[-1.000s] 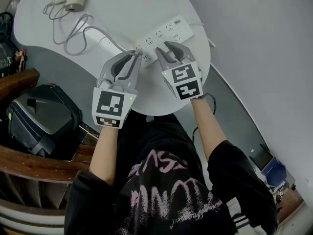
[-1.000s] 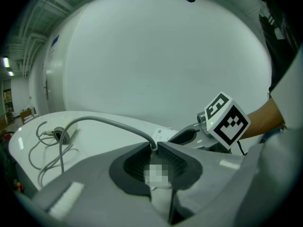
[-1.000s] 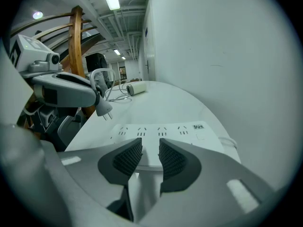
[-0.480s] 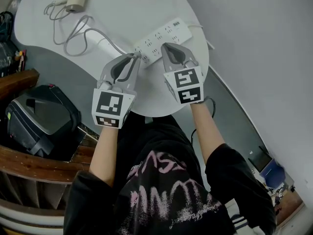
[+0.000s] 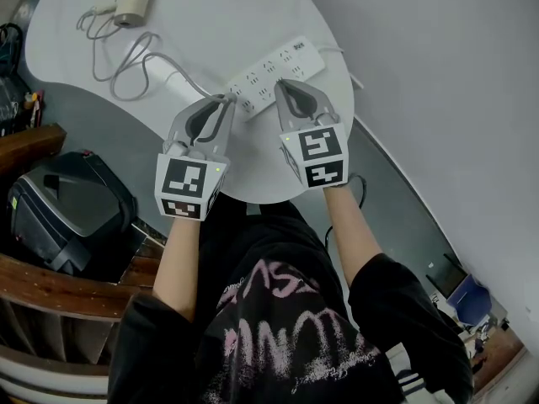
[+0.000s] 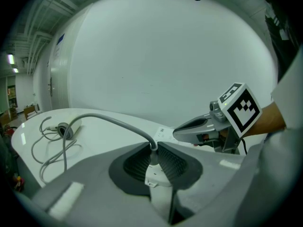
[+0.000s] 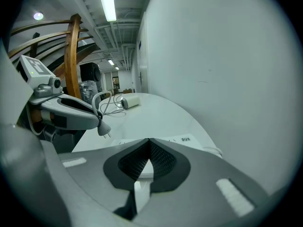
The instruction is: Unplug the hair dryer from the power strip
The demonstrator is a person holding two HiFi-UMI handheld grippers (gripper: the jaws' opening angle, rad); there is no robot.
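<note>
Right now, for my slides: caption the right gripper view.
Left gripper holds the hair dryer plug, prongs clear of the power strip.

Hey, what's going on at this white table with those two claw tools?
A person holds a gripper in each hand over a white table. The left gripper has its jaws clamped on the plug of the hair dryer. The plug is already out of the power strip, its prongs bare in the air. The right gripper has just closed its jaws on nothing, over the strip. The dryer lies at the table's far side.
</note>
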